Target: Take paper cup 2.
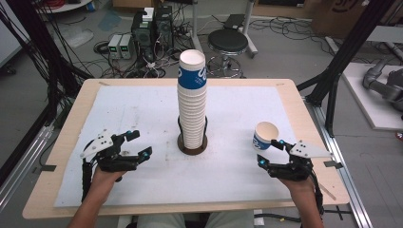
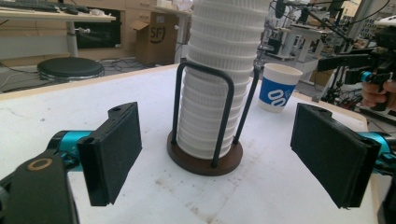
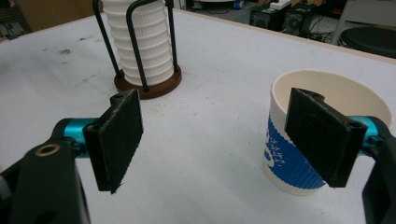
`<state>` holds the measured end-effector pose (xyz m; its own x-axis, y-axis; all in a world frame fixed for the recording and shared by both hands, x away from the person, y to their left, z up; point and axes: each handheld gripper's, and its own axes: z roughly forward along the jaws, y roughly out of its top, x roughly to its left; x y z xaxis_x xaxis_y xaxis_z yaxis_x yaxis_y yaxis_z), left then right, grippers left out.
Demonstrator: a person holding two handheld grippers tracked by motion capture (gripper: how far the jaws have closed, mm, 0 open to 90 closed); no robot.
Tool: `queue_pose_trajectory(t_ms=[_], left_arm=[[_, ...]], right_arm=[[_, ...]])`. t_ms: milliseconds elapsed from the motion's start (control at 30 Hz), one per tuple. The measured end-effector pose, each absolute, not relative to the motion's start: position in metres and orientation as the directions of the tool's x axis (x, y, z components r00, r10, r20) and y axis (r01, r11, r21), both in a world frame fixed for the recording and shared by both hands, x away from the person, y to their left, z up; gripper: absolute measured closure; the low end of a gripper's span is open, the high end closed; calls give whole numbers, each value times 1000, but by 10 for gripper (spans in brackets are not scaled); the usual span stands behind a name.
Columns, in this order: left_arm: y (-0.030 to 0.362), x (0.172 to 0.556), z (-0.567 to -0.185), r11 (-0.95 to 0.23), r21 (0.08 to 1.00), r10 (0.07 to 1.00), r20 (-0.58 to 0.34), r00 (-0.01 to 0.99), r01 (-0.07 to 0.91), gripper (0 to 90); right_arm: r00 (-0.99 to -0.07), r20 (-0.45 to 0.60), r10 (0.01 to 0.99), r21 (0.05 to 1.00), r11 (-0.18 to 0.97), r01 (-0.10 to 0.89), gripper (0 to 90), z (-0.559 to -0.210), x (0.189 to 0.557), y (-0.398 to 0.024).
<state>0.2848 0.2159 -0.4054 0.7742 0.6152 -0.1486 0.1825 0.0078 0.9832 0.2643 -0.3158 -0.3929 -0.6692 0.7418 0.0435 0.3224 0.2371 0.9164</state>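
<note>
1. Current state. A single paper cup point(image 1: 264, 136) stands upright near the right edge of the surface point(image 1: 142, 102), well apart from the tall stack of cups point(image 1: 192, 102) that sits in a wire holder point(image 2: 205, 156) at the middle of the surface. The right gripper point(image 1: 270, 152) sits just beside the single cup with its fingers point(image 3: 116, 135) spread wide. In the right gripper view one finger stands in front of the cup wall; the other is off to the side over bare surface. The cup is not between them and not gripped. The left gripper point(image 1: 139, 144) rests near the left edge, fingers wide, holding nothing, aimed toward the holder.

2. Step in hand (judged). Grasp the loose cup so it can be joined to the stack.

3. Procedure.
- Shift the right gripper sideways until the cup lies centred between both fingers.
- Set the fingers on the blue band, below the rim, where the wall is stiffer.
- Close gently. Thin paper dents easily; stop when the cup is just held.
- Lift straight up before moving toward the stack.

4. Cautions. A finger pushing the wall from one side is likely to tip or slide the light cup. The stack is tall; keep the left gripper ready to steady the holder.
</note>
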Motion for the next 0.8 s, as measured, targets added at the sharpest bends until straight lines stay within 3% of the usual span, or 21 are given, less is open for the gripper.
queue_pose_trajectory(t_ms=[400,800], left_arm=[[220,296,-372,19,986,565,-148,811,167,162],[212,317,-300,23,990,468,-134,874,139,162]], right_arm=[[-682,47,730,913,245,326,198,-394,265,-315],[-695,46,718,910,257,325,200,-393,266,-311]])
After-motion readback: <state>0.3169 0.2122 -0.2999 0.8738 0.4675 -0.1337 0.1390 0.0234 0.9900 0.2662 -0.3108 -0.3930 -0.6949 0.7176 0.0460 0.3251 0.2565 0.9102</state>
